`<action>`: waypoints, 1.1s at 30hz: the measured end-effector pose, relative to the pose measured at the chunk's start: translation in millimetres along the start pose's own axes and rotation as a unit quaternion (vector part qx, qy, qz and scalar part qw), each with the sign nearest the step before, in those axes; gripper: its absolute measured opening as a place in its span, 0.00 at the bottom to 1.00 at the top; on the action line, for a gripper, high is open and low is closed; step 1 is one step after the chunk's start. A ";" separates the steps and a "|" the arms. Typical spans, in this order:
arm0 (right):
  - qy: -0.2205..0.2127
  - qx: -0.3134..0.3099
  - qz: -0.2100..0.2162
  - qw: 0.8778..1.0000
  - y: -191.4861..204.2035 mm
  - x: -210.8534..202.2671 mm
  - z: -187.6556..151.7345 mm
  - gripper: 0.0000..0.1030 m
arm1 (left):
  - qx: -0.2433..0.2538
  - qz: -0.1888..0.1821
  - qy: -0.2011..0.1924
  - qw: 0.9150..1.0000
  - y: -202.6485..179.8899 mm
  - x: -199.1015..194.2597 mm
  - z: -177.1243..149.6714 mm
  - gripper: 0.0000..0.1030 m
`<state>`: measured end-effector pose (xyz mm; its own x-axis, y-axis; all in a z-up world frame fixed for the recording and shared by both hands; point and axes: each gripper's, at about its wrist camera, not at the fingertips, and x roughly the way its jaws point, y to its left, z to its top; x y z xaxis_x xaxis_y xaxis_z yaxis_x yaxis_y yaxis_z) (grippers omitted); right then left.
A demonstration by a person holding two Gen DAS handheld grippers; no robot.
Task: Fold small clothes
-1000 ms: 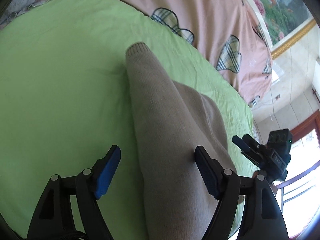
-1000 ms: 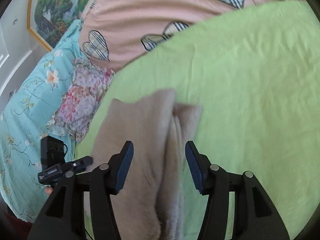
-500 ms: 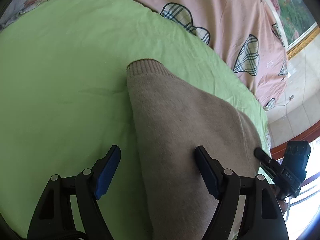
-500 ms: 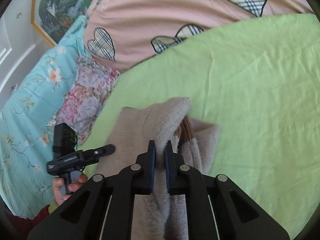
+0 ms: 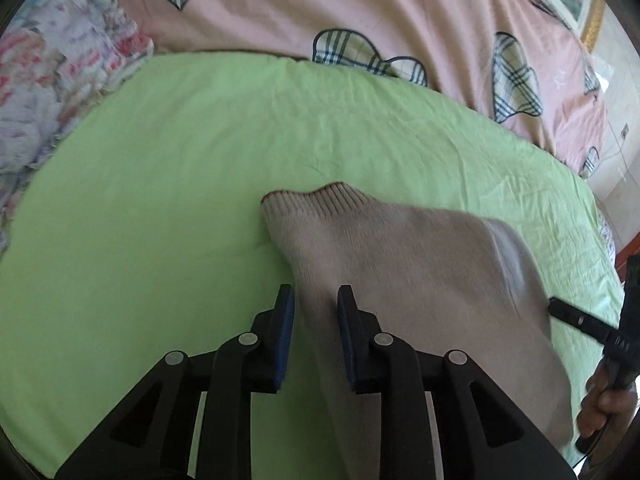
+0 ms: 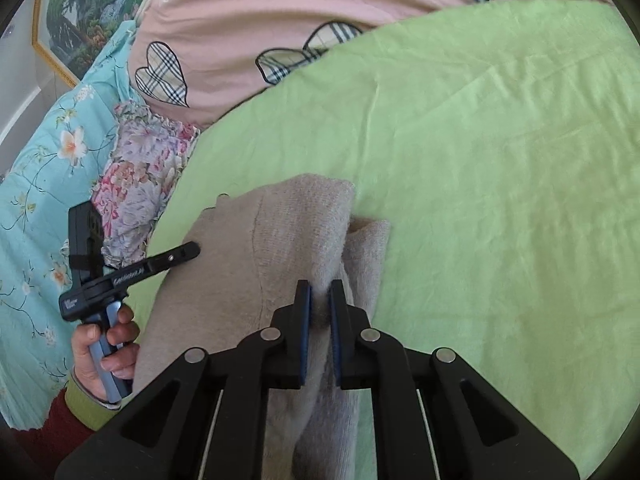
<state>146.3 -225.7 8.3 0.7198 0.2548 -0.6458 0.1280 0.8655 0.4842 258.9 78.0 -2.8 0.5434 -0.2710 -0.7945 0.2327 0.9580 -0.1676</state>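
Green sheet (image 5: 160,220) (pink quilt (image 5: 400,8) behind): left jaws closing on, right clenching, beige sweater (image 5: 420,264).

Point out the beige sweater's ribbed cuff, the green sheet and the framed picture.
ribbed cuff (image 5: 320,200): left wrist view, middle of the ribbing.
green sheet (image 6: 500,180): right wrist view, bare stretch right of the sweater.
framed picture (image 6: 80,16): right wrist view, painted trees inside the frame.
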 end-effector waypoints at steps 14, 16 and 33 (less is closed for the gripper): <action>-0.012 0.016 0.035 0.999 8.4 -69.5 -98.8 0.46 | 0.014 -0.110 -0.007 0.994 -26.0 -115.5 -172.1 0.45; -0.011 0.010 0.036 0.999 11.1 -70.9 -109.7 0.45 | 0.029 -0.089 -0.006 0.996 -35.1 -114.1 -188.5 0.45; 0.019 -0.022 0.026 0.999 23.8 -40.3 -122.5 0.22 | 0.062 0.055 -0.026 0.996 -50.0 -77.6 -196.5 0.45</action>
<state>36.8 -162.6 -26.5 0.6977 0.3160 -0.6429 0.0600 0.8685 0.4921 46.6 69.6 -47.4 0.6118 -0.1735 -0.7717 0.2654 0.9641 -0.0064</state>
